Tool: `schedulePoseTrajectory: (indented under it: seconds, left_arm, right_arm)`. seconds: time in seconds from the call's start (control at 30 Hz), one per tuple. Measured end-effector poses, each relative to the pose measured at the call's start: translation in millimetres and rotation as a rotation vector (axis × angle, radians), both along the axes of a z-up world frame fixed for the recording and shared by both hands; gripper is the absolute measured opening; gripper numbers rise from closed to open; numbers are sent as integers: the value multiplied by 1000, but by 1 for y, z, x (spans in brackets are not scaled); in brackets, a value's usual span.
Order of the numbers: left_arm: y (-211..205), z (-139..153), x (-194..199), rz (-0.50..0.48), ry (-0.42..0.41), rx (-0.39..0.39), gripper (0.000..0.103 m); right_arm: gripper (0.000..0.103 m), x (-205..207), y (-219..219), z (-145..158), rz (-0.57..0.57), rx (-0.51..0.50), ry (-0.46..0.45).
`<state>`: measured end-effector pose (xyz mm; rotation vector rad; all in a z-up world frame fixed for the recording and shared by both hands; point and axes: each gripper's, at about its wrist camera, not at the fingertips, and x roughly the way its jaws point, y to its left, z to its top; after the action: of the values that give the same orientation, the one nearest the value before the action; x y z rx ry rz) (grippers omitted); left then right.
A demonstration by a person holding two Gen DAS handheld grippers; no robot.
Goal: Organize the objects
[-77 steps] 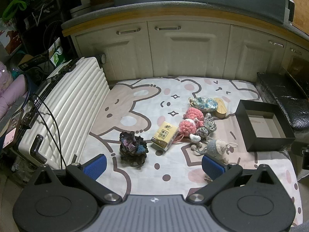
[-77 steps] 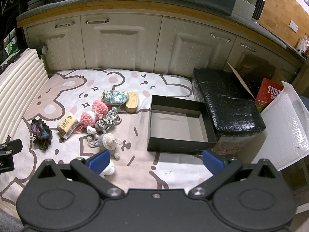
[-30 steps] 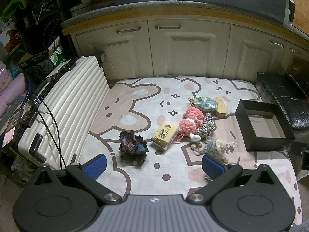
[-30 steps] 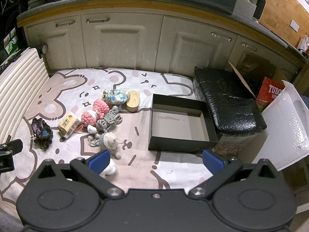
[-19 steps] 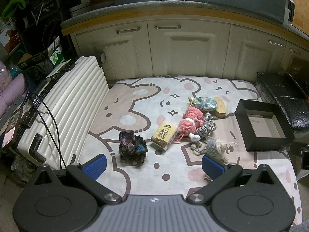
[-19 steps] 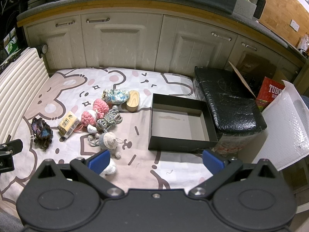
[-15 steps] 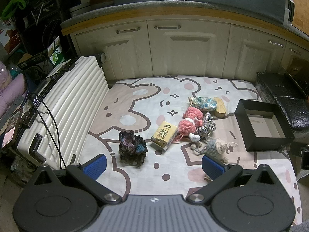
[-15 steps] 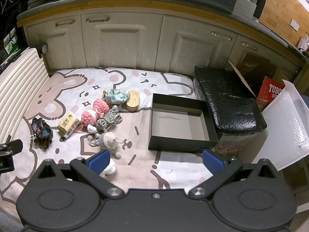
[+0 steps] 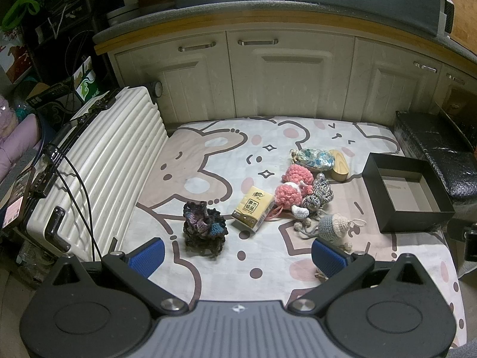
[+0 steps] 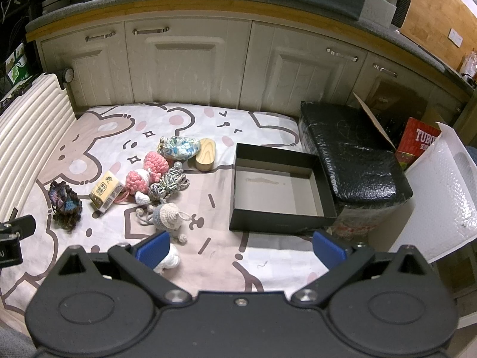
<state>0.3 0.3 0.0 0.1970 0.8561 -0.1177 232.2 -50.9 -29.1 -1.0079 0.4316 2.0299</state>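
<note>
Black and empty, the shallow cardboard box (image 10: 280, 191) sat right of the crocheted toys (image 10: 167, 217) on the cartoon blanket (image 10: 98, 137), nearer the spread-fingered right gripper (image 10: 240, 246) than the equally spread left gripper (image 9: 237, 255).

White toy (image 10: 170, 260) partly hidden behind right gripper's finger; red box (image 10: 419, 141) text cut off.
</note>
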Motion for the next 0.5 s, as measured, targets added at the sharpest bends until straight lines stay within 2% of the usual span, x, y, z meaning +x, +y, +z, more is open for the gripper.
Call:
schedulePoseTrajectory:
  seconds: [0.5]
  left_arm:
    - [0,0,0,-20,1,-1,103]
  right_arm:
    - [103,0,0,-1,-12,-4,0]
